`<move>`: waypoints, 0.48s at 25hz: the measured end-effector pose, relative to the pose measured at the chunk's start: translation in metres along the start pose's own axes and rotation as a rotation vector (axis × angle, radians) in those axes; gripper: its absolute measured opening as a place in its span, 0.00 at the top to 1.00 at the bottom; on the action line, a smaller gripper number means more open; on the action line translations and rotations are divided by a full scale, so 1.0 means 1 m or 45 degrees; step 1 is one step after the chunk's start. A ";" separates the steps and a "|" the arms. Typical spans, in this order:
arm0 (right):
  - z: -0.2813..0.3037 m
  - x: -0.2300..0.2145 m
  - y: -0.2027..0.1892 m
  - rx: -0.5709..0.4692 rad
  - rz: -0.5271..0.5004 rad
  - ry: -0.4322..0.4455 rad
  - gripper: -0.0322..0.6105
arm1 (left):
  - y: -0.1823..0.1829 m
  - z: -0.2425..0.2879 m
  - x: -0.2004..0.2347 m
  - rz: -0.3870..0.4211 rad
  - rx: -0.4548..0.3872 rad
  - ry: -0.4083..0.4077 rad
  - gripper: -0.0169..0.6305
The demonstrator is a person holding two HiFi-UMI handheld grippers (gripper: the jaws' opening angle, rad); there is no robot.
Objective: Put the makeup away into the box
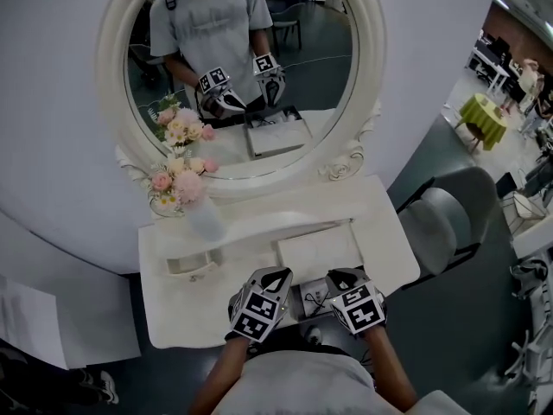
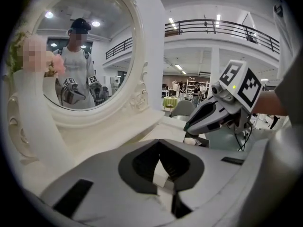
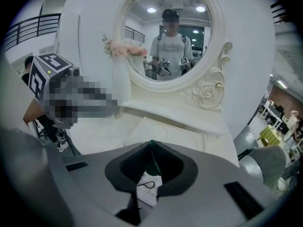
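**no makeup in view, both hand-held grippers closed and empty near the box**

i cannot find any makeup on the bench (image 1: 173, 309). the only candidate is a small pale thing (image 2: 191, 141) at the near edge of the box (image 1: 320, 247), under the right hand-held gripper (image 1: 341, 277), and it is too small for me to name. the box is flat and white and lies on the right half of the bench, in front of the mirror (image 1: 371, 59). i see only its smooth top, so i think it is closed.

the left hand-held gripper (image 1: 275, 275) is just beside the right one, both at the near edge of the box. each has its jaws pressed together with nothing between them.

farther left a vase (image 1: 203, 219) with pink flowers (image 1: 177, 184) stands near the mirror.

my judgement: either the makeup is already inside, or it is somewhere i cannot see. nothing is being carried at this moment.
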State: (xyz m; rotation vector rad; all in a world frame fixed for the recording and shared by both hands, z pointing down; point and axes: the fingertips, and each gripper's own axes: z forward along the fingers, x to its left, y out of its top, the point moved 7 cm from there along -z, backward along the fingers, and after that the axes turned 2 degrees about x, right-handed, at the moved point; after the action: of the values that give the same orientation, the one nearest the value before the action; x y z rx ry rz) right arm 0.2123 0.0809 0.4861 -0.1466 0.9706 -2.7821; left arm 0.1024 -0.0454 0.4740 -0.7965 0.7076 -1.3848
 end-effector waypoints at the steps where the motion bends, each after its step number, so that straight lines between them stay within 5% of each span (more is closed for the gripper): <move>1: 0.001 -0.004 -0.003 0.008 0.005 -0.009 0.88 | 0.000 0.003 -0.002 0.003 0.005 -0.009 0.98; 12: 0.020 -0.019 -0.042 0.137 0.050 -0.010 0.88 | -0.003 0.031 -0.011 0.002 0.067 -0.072 0.98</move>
State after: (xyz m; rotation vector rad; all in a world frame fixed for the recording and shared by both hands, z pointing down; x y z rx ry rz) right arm 0.2281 0.1048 0.5277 -0.1212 0.8104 -2.7876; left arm 0.1257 -0.0319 0.4938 -0.7903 0.6258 -1.3692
